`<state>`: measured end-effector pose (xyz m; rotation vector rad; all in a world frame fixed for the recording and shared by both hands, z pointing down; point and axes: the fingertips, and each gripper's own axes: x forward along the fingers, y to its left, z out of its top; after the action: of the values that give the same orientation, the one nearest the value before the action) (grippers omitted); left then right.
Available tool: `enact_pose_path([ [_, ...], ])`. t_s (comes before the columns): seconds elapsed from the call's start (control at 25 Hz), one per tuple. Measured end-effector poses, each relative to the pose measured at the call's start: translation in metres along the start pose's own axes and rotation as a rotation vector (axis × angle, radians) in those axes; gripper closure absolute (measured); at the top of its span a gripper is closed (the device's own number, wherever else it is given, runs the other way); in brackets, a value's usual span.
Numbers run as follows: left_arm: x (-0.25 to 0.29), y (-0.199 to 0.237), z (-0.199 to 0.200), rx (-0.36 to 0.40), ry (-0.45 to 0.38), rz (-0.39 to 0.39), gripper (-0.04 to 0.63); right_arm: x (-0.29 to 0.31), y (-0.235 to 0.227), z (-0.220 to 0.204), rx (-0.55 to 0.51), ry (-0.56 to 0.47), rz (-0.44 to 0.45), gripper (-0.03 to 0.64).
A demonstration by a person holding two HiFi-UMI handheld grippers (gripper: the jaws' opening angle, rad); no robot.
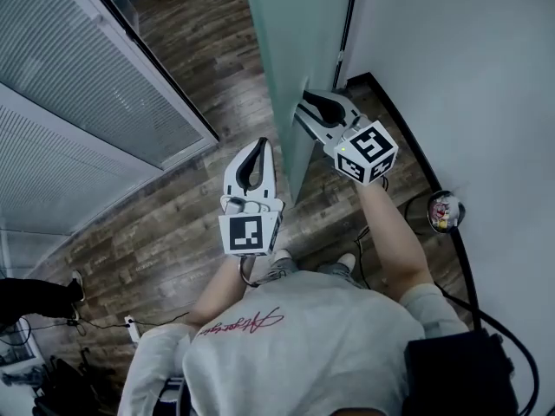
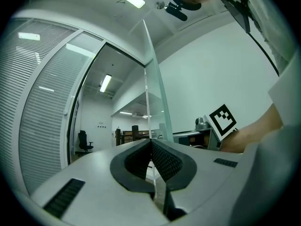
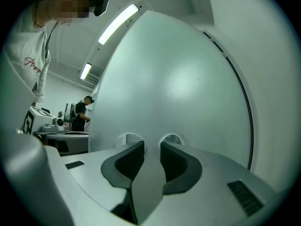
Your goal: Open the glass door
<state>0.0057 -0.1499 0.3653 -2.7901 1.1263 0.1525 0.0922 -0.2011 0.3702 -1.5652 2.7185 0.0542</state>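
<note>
Right gripper view: the handle (image 3: 149, 173) of the partly open glass door (image 3: 178, 79) is pinched by the right hand-held gripper (image 3: 152, 147). The left hand-held gripper (image 2: 151, 142) is pressed together, empty. The swing is judged under way; a steady pull is called for.

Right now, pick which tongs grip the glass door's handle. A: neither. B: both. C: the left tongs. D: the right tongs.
D: the right tongs are closed on the grey handle of the glass door, while the left tongs are shut on nothing, clear of the door.
</note>
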Motion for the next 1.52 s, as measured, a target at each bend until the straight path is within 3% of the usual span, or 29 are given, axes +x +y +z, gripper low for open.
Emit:
enact_pose_path([
  [0.28, 0.006, -0.048, -0.002, -0.022, 0.035, 0.004, 0.588, -0.043, -0.011, 0.001, 0.0, -0.014, 0.028, 0.502],
  [1.04, 0.05, -0.165, 0.01, -0.01, -0.008, -0.089, 0.589, -0.157, -0.055, 0.003, -0.022, -0.049, 0.11, 0.5],
  [1.2, 0.062, -0.183, 0.016, -0.019, -0.017, -0.133, 0.589, -0.175, -0.065, 0.003, -0.028, -0.044, 0.116, 0.5],
  [1.52, 0.093, -0.234, 0.018, -0.04, -0.017, -0.298, 0.589, -0.219, -0.089, 0.006, -0.071, -0.054, 0.098, 0.502],
])
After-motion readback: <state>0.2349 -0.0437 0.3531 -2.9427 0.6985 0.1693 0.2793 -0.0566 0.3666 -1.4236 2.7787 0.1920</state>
